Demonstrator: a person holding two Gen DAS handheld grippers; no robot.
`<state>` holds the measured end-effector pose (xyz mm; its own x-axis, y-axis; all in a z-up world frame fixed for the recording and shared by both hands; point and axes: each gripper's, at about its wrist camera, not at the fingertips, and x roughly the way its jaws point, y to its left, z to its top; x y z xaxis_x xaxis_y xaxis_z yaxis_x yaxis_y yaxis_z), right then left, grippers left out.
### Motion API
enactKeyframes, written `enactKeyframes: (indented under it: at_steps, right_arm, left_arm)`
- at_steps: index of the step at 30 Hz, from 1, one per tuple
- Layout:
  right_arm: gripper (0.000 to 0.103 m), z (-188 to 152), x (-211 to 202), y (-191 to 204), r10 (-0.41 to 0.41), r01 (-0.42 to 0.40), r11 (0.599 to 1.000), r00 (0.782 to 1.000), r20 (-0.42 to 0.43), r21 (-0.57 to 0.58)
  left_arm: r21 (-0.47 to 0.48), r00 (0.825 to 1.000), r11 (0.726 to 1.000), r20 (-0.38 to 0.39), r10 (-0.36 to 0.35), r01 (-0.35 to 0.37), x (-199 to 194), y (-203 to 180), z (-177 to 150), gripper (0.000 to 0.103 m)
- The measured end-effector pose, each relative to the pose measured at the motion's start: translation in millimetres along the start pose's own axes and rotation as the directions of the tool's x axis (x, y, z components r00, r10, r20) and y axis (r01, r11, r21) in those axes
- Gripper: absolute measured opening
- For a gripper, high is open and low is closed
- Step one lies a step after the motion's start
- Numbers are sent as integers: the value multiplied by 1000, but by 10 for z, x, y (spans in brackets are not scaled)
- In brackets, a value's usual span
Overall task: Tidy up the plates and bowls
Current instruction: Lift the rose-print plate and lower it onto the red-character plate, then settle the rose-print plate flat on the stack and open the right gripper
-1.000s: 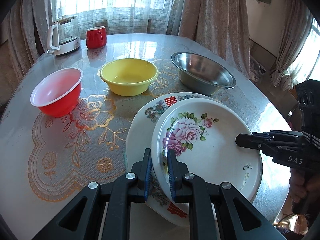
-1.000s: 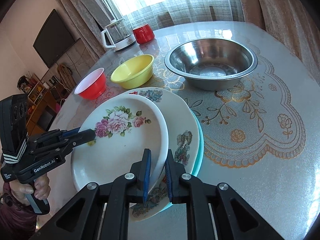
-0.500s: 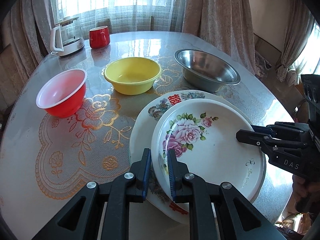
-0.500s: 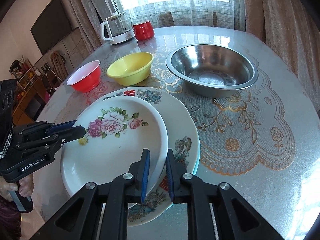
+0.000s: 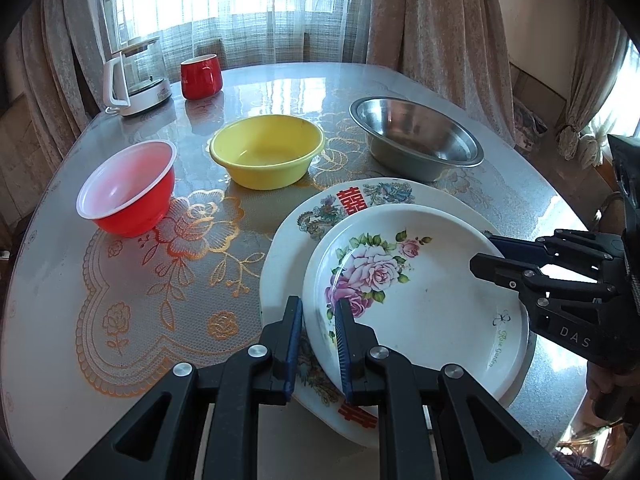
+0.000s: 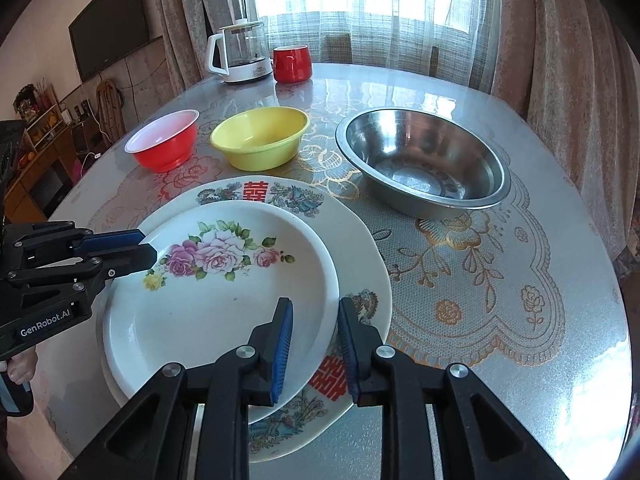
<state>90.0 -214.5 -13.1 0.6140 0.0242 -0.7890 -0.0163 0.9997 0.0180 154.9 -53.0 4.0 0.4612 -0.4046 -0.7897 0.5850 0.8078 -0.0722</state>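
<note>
Glossy table [image 5: 280,80] bears bowls, stacked plates, kettle, mug, lace mat.

rose plate [image 6: 208,312] atop larger plate [image 6: 360,248] — bowls [image 6: 260,142] behind

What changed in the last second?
The right gripper has just been opening, its pads coming off the rose plate's rim, which sits between them on the big plate. Left gripper unchanged, clamped on the opposite rim. Bowls unmoved.
</note>
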Motion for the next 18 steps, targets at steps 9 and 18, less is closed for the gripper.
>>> enactKeyframes:
  at_steps: [9, 18]
  right_arm:
    - [25, -9, -7, 23, -15, 15, 999, 1000, 7, -29]
    - [27, -22, -26, -26, 14, -14, 1000, 1000, 19, 12]
  left_arm:
    - [-23, 1000, 1000, -11, -1, 1, -13, -11, -7, 16]
    - [-43, 1000, 999, -10, -14, 13, -38, 25, -17, 18]
